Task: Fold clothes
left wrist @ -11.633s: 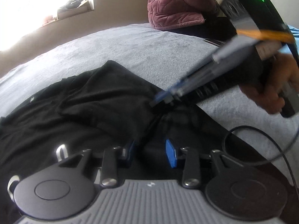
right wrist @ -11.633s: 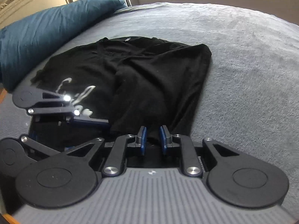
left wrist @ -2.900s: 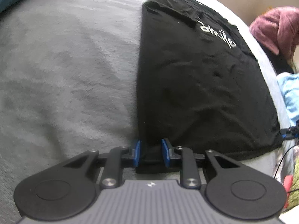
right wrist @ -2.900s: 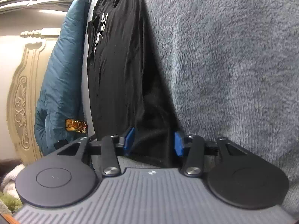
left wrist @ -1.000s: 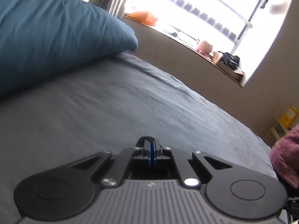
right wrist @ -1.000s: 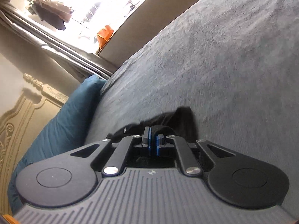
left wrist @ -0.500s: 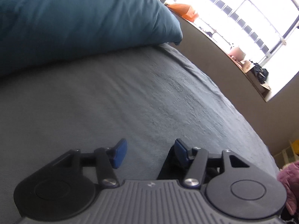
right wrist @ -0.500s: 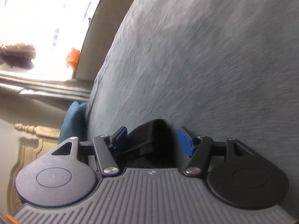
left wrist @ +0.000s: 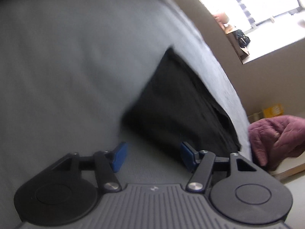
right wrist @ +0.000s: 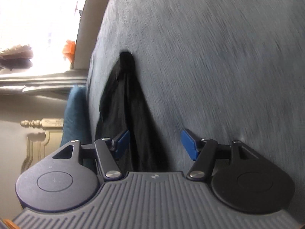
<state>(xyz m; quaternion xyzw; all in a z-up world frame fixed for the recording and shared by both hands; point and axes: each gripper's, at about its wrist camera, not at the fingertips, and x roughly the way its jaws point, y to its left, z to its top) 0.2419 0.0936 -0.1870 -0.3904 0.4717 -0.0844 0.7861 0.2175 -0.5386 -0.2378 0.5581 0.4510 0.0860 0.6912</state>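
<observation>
A black shirt (left wrist: 177, 103) lies folded on the grey bed (left wrist: 66, 66). In the left wrist view it lies just ahead and to the right of my left gripper (left wrist: 152, 156). That gripper's jaws are opening; only bed cover shows between the blue pads, and the shirt's near edge passes close to the right pad. In the right wrist view the shirt (right wrist: 129, 105) runs as a narrow dark strip down between the fingers of my right gripper (right wrist: 155, 145). It sits nearer the left pad; the gripper is open and neither pad presses on the cloth.
A maroon quilted jacket (left wrist: 276, 139) lies off the bed's right edge, with a yellow box (left wrist: 272, 109) behind it. A blue pillow (right wrist: 74, 114) and a carved headboard (right wrist: 42, 133) stand on the left. Bright windows lie beyond the bed.
Both grippers went from shut to open and let go of the shirt. Both have rolled and dropped back, so the folded shirt now shows lying on the bed.
</observation>
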